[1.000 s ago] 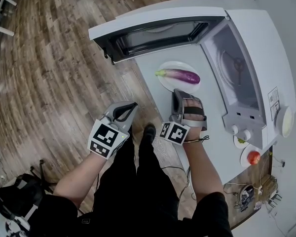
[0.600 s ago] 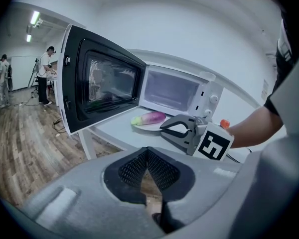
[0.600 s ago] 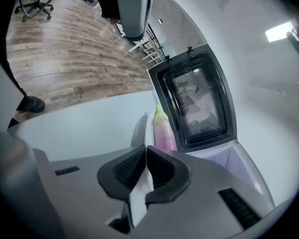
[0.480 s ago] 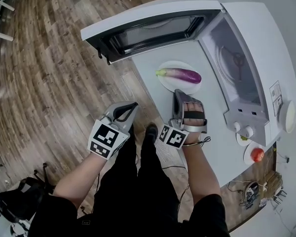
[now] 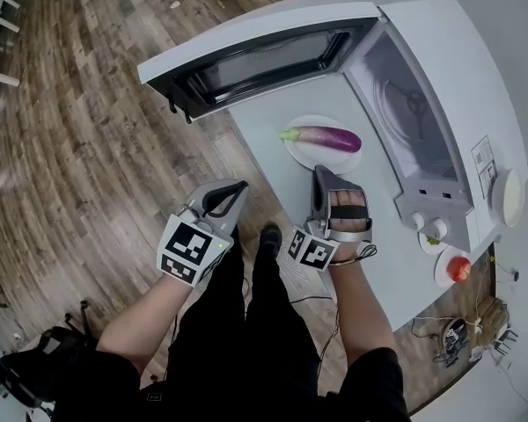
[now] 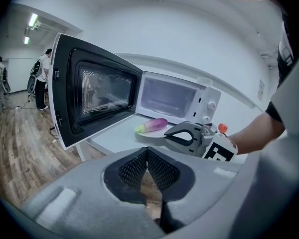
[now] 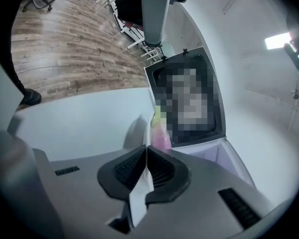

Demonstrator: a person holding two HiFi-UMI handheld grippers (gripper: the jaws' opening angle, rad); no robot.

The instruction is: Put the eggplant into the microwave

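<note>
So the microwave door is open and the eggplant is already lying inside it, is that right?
Not quite. The microwave door is open, but the eggplant is not inside. It lies on a white plate on the table, just outside the opening. The head view shows this.

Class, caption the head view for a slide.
Purple eggplant on a round white plate before the open white microwave; right gripper, jaws together, beside the plate.
</note>
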